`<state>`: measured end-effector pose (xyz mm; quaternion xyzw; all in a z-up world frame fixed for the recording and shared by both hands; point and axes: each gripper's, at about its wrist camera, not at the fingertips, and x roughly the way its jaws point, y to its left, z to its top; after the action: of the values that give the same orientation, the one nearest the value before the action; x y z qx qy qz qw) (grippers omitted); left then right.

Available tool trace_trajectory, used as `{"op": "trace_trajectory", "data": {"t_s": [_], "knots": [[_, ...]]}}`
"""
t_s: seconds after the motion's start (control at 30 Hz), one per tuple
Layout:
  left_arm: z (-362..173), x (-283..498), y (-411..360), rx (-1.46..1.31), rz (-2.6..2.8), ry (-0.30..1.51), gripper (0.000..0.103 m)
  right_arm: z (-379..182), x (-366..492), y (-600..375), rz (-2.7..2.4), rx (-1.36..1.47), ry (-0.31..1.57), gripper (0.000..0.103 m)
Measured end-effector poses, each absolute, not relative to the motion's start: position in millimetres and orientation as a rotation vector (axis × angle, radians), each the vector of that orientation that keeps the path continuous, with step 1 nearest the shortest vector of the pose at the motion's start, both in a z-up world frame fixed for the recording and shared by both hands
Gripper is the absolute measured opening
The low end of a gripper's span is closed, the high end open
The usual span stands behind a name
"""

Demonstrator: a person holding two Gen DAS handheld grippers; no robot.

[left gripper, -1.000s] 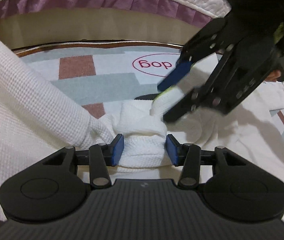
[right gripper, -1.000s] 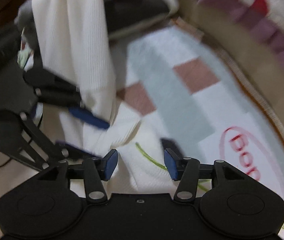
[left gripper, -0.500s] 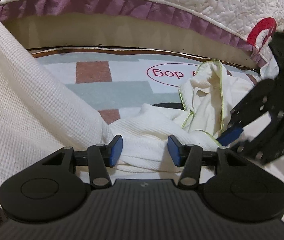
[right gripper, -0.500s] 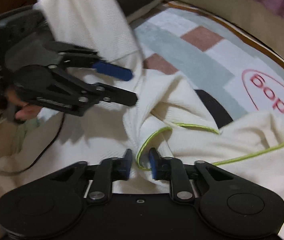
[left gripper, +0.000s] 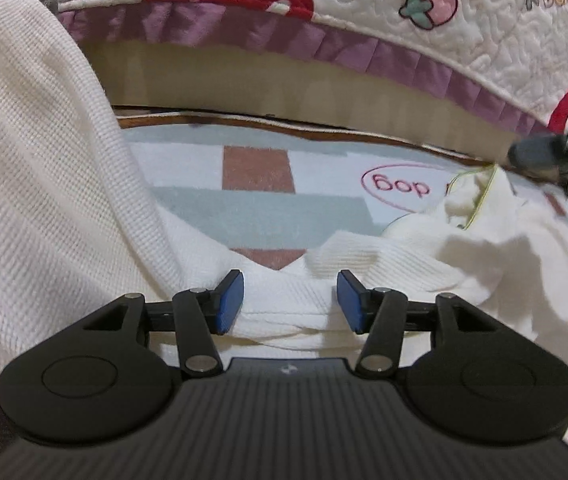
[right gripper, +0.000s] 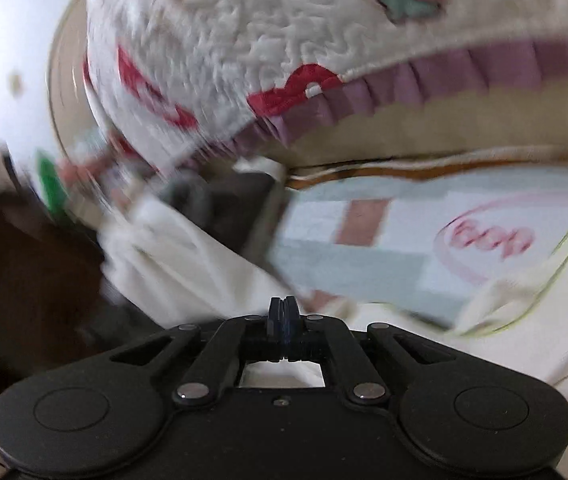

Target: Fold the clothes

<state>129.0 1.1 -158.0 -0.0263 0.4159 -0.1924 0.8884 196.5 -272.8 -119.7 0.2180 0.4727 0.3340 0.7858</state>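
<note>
A white waffle-knit garment (left gripper: 36,184) lies rumpled on a patterned mat (left gripper: 260,204). Its green-trimmed edge (left gripper: 484,192) rises at the right. My left gripper (left gripper: 290,300) is open, its blue pads either side of a bunched fold of the white cloth (left gripper: 288,308), low over the mat. My right gripper (right gripper: 283,316) is shut, and the white garment (right gripper: 424,332) lies under it and to its right; the view is blurred and I cannot see cloth between the pads. The right gripper's dark tip (left gripper: 552,152) shows at the far right of the left wrist view.
A quilted cover with red and pink shapes and a purple frill (left gripper: 364,52) hangs over the mat's far side. The mat carries an oval "dog" label (left gripper: 400,186). Dark grey items (right gripper: 204,208) and a brown floor (right gripper: 32,288) lie to the left in the right wrist view.
My right gripper closed fully and swung away to the right, lifting out of the left wrist view. The green-trimmed edge moved right with it. My left gripper stayed open around the fold.
</note>
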Motion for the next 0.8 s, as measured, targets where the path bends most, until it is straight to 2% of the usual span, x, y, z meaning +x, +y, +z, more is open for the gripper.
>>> {"op": "trace_trajectory", "data": {"t_s": [0.1, 0.13, 0.17, 0.23, 0.33, 0.47, 0.53, 0.57, 0.6, 0.8], "knots": [[-162.4, 128.8, -4.2, -0.013, -0.402, 0.903, 0.051, -108.6, 199.2, -265.7, 0.689, 0.306, 1.001, 0.01], [-165.3, 128.8, -7.4, 0.01, -0.401, 0.929, 0.051, -105.4, 200.3, -263.3, 0.679, 0.253, 0.995, 0.016], [-168.1, 128.7, -10.3, 0.033, -0.399, 0.951, 0.051, -113.0, 206.9, -258.5, 0.682, 0.219, 1.013, 0.03], [-171.0, 127.1, -13.2, 0.062, -0.397, 0.964, 0.051, -128.3, 219.9, -248.9, 0.687, 0.149, 1.049, 0.048], [-170.0, 128.2, -11.9, 0.059, -0.397, 0.969, 0.051, -152.2, 235.9, -239.3, 0.666, 0.032, 1.099, 0.05], [-169.3, 128.2, -10.2, 0.054, -0.4, 0.978, 0.051, -169.5, 241.6, -243.0, 0.738, 0.179, 1.16, 0.05], [-167.8, 128.2, -10.9, 0.055, -0.402, 0.973, 0.051, -172.9, 233.9, -235.5, 0.769, 0.158, 1.167, 0.049], [-167.0, 127.9, -10.9, 0.053, -0.402, 0.967, 0.051, -174.6, 230.1, -231.8, 0.784, 0.147, 1.17, 0.024], [-165.5, 127.5, -9.8, 0.045, -0.401, 0.955, 0.051, -175.8, 226.3, -228.3, 0.798, 0.138, 1.171, 0.007], [-139.8, 130.1, 15.0, -0.116, -0.371, 0.782, 0.052, -103.7, 211.7, -252.2, 0.652, 0.29, 0.793, 0.008]]}}
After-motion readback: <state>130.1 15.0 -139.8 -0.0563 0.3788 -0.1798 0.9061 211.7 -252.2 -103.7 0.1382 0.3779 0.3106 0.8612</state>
